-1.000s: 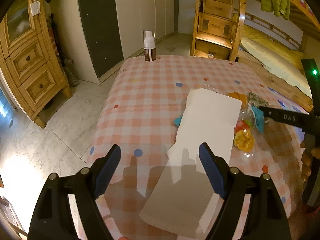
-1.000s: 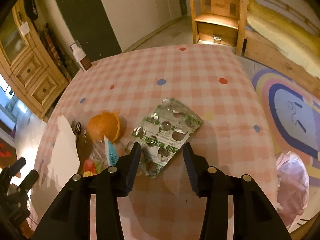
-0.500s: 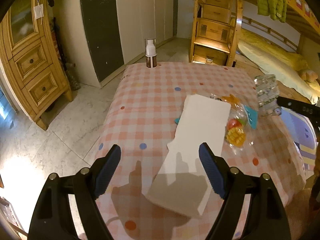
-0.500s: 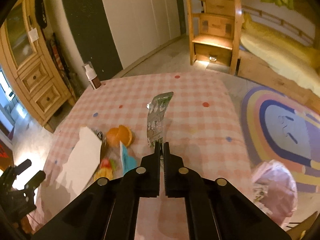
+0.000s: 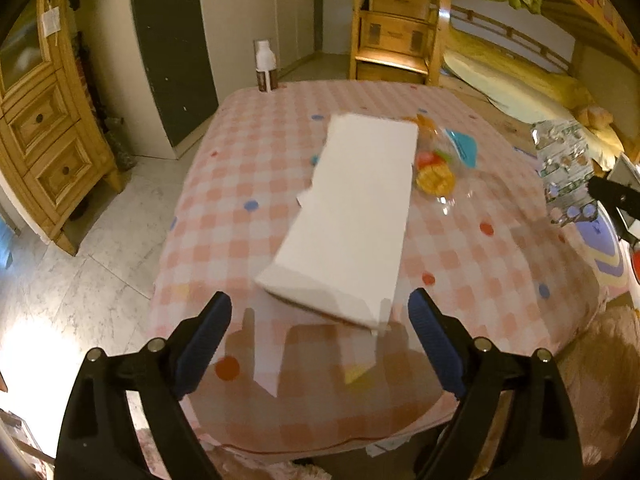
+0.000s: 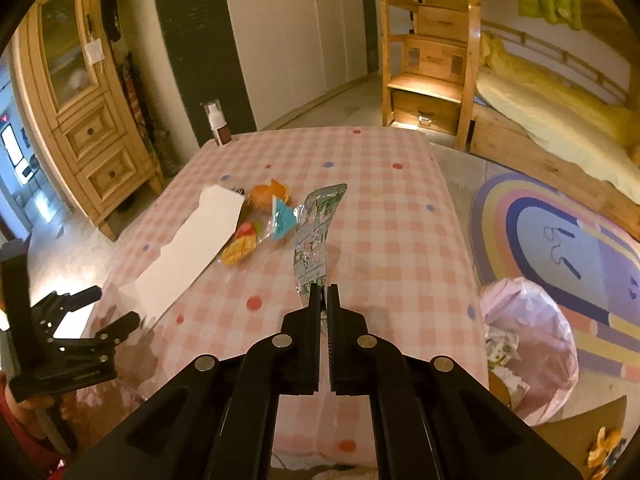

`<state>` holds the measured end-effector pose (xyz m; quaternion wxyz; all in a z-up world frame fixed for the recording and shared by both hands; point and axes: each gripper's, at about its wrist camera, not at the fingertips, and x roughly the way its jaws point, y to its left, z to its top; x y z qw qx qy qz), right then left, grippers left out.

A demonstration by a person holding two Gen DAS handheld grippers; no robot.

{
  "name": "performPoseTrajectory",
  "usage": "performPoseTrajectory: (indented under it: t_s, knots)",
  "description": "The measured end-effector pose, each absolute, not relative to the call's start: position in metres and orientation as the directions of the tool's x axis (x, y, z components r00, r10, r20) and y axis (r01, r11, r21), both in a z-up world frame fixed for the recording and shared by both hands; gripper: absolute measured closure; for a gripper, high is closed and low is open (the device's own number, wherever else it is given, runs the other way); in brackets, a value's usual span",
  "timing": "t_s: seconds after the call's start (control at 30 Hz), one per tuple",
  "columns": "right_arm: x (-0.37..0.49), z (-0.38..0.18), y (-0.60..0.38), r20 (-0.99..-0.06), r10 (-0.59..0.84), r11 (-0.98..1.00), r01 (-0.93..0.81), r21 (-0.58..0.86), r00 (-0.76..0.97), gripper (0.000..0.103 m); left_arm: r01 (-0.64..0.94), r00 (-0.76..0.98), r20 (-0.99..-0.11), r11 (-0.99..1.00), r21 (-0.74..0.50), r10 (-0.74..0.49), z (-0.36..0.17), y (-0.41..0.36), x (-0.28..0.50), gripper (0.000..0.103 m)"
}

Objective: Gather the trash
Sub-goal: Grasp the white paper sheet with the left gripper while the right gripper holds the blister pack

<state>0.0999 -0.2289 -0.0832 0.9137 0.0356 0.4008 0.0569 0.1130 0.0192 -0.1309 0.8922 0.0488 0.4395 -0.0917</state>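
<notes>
Only the right wrist view shows the pink plastic trash bag [image 6: 528, 340] on the floor off the bench's right edge. There the right tongs [image 6: 323, 294], pressed together, pinch the silver-green foil blister sheet [image 6: 316, 228] lifted above the pink checked bench [image 6: 384, 200]. In the left view the left tongs [image 5: 318, 320], jaws just widened and spread with nothing between, hover over the near edge by the long white paper sheet [image 5: 360, 208]. Mid-bench lie an orange peel [image 6: 266, 194] and a clear fruit wrapper [image 6: 244, 240]; a white-capped brown bottle [image 5: 265, 66] stands at the far left corner.
</notes>
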Motion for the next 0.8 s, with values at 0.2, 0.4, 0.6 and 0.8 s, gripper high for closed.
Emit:
performPoseTrajectory:
  t_s: [0.2,0.4,0.6,0.8]
  knots:
    - [0.085,-0.085,-0.231,-0.725,0.132,0.991,-0.066,0.119,0.676,0.1,0.154,0.589,-0.801,0.988,-0.02,-0.108,-0.134,0.029,0.112,0.023]
    - [0.082,-0.087,-0.233,-0.729,0.139,0.99,-0.067,0.127,0.67,0.1,0.136,0.572,-0.816,0.991,-0.008,-0.085,-0.138,0.023,0.118,0.034]
    - [0.079,-0.088,-0.23,-0.73,0.137,0.99,-0.072,0.12,0.669,0.1,0.069,0.575,-0.816,0.997,-0.023,-0.058,-0.14,0.028,0.123,0.056]
    - [0.079,-0.09,-0.229,-0.733,0.14,0.99,-0.076,0.119,0.666,0.1,0.025,0.58,-0.813,0.999,-0.045,-0.051,-0.138,0.036,0.126,0.089]
